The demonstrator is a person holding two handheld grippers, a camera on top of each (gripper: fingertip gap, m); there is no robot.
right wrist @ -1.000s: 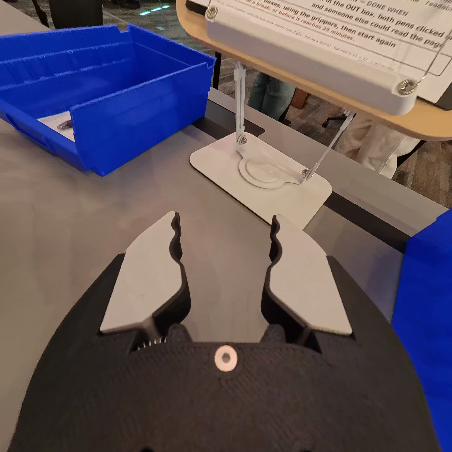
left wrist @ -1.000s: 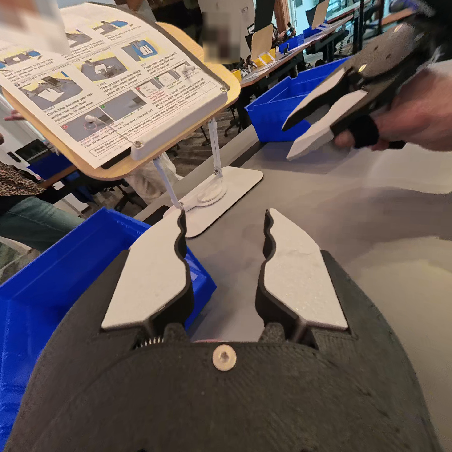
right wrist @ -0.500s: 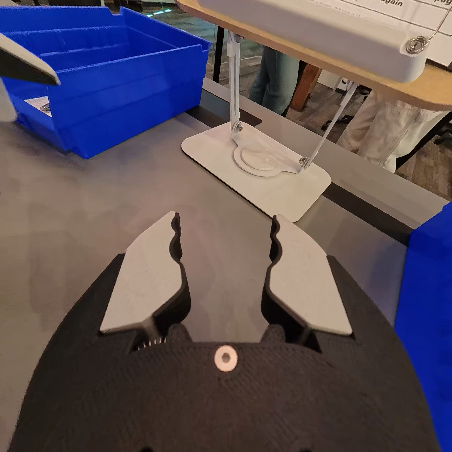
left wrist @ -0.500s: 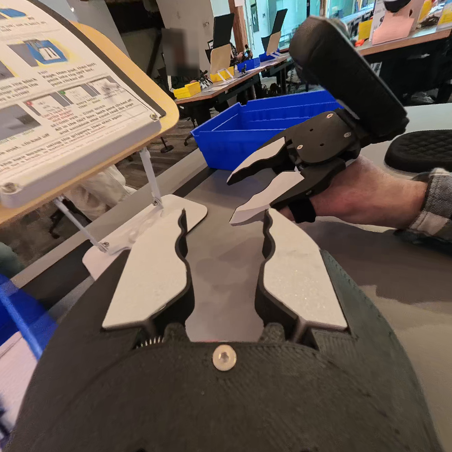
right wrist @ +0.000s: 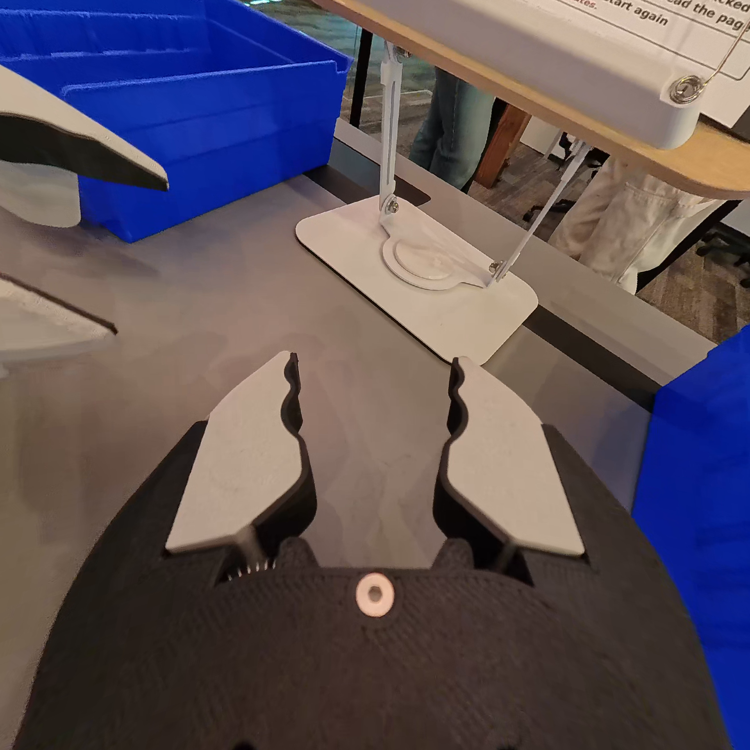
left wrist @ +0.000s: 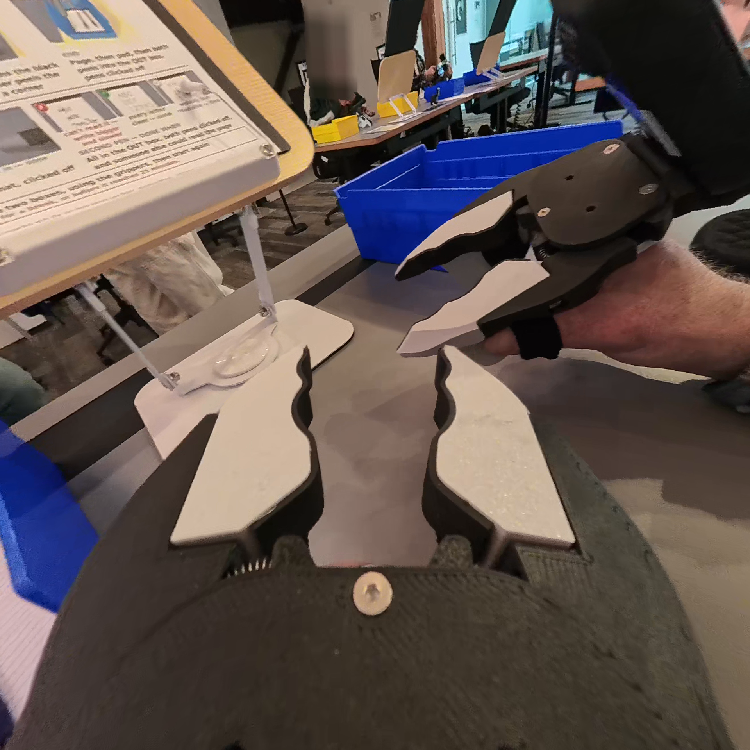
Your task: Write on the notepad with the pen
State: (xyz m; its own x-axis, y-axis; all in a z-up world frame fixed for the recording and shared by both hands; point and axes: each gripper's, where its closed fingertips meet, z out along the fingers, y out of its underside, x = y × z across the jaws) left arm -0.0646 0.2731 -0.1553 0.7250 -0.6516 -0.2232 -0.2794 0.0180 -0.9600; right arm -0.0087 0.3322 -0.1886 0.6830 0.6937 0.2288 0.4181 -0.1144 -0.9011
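The grey table (right wrist: 203, 324) lies under both jaws, and 2 blue bins stand on it: one (right wrist: 211, 134) ahead-left of your right gripper (right wrist: 375, 365), one (left wrist: 426, 203) beyond it in the left view. The white stand (right wrist: 426, 292) sits just ahead of your jaws. Your left gripper (left wrist: 373, 357) and the right one are both wide apart and hold nothing. No pen or notepad shows. I expect the pen is light, stiff and slippery, so take it mid-barrel.
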